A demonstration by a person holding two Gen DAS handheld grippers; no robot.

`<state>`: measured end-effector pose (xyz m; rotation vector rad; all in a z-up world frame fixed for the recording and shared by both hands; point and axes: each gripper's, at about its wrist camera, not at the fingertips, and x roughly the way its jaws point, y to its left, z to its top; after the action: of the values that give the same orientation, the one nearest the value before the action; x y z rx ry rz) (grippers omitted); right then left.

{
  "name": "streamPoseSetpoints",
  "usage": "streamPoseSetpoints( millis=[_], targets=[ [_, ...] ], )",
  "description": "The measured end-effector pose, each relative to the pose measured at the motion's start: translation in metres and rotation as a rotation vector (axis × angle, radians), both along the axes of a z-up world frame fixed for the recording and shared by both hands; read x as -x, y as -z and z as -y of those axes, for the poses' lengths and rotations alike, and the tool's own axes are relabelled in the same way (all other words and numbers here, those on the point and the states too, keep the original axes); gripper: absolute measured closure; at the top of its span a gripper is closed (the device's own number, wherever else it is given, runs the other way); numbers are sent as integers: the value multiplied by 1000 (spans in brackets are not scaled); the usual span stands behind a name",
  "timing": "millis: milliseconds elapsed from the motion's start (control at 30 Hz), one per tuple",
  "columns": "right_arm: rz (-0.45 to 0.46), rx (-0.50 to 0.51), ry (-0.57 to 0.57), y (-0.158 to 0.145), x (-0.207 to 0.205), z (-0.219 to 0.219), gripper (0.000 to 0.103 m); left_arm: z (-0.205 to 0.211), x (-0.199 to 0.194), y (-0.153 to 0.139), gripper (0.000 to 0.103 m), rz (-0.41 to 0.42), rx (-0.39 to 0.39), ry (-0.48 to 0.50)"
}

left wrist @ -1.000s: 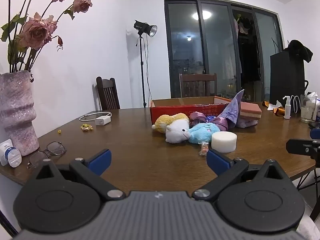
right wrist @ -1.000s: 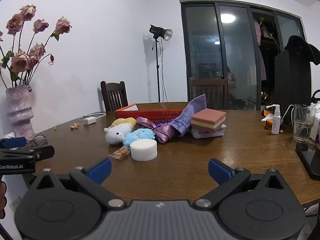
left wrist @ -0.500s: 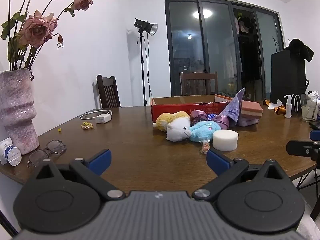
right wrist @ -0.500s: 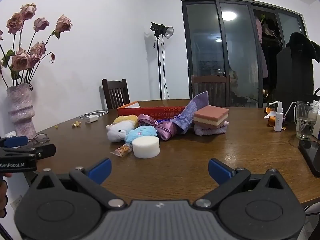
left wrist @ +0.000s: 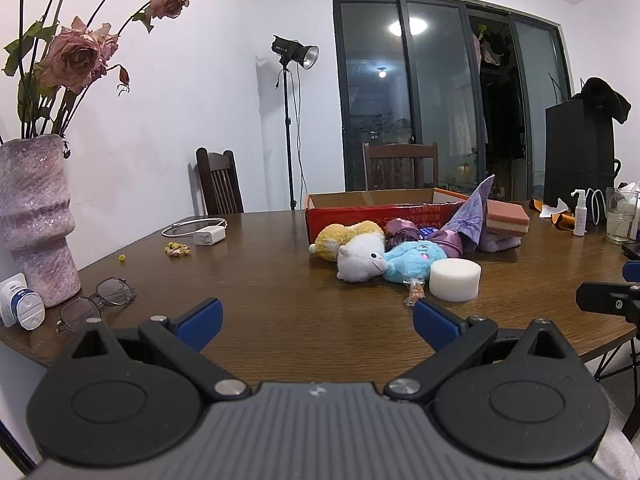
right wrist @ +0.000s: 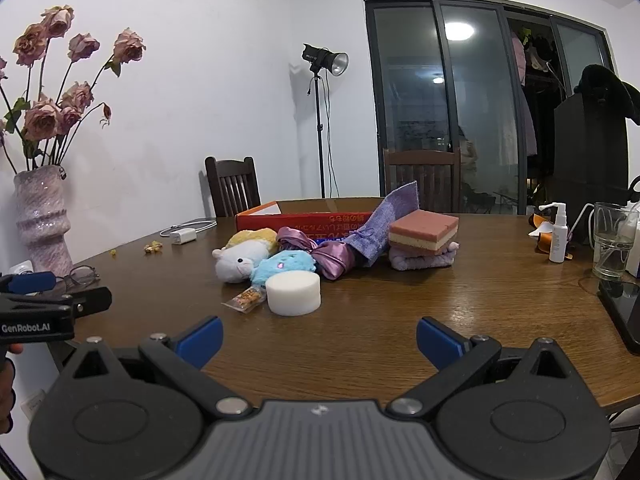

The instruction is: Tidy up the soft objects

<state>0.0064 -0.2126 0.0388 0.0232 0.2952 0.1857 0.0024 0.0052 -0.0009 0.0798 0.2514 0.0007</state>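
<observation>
A: Where do the soft things lie from the 2 grippers?

B: All ahead of both, in a cluster near the middle of the brown wooden surface (right wrist: 460, 312), just in front of the shallow red cardboard box (right wrist: 304, 218). Nearest is the white round foam puck (right wrist: 293, 293), lying flat, with a small clear snack packet (right wrist: 245, 299) just beside it. Behind it lie the light blue plush toy (right wrist: 286, 265), the white plush animal (right wrist: 239, 264) and the yellow plush toy (right wrist: 253, 237), pressed together.

A: And the rest?

B: To the right, the shiny purple satin pouch (right wrist: 334, 254), the lilac woven cloth bag (right wrist: 386, 220) leaning upward, and the pink-and-cream layered sponge block (right wrist: 424, 230) resting on a folded lilac towel (right wrist: 422, 258).

A: What of the fingers?

B: The right gripper (right wrist: 318, 338) has its blue-tipped fingers (right wrist: 200, 338) spread wide, holding nothing. The left gripper (left wrist: 316, 318) is likewise wide and empty.

A: Which is nearer the puck?

B: From the right wrist view it sits slightly left of the finger gap; from the left wrist view it sits well to the right, above the right-hand finger. The 2 seem about equally far. The right gripper probably has the straighter reach; being round, the puck needs no turning of the wrist.
</observation>
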Motion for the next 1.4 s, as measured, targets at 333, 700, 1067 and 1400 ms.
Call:
streamPoseSetpoints(
  millis=[333,700,1067,1400],
  targets=[
    [-6,4,-1,0,-1,0,0,1,-1,1,0,5,-6,-12],
    [11,2,-17,-2,1,0,0,3,-1,0,0,7,-11,-14],
    [5,5,-11,-1,0,0,0,1,-4,3,0,0,-14,-10],
    [9,8,-8,0,1,-2,0,-1,-5,6,0,-3,-16,-9]
  ],
)
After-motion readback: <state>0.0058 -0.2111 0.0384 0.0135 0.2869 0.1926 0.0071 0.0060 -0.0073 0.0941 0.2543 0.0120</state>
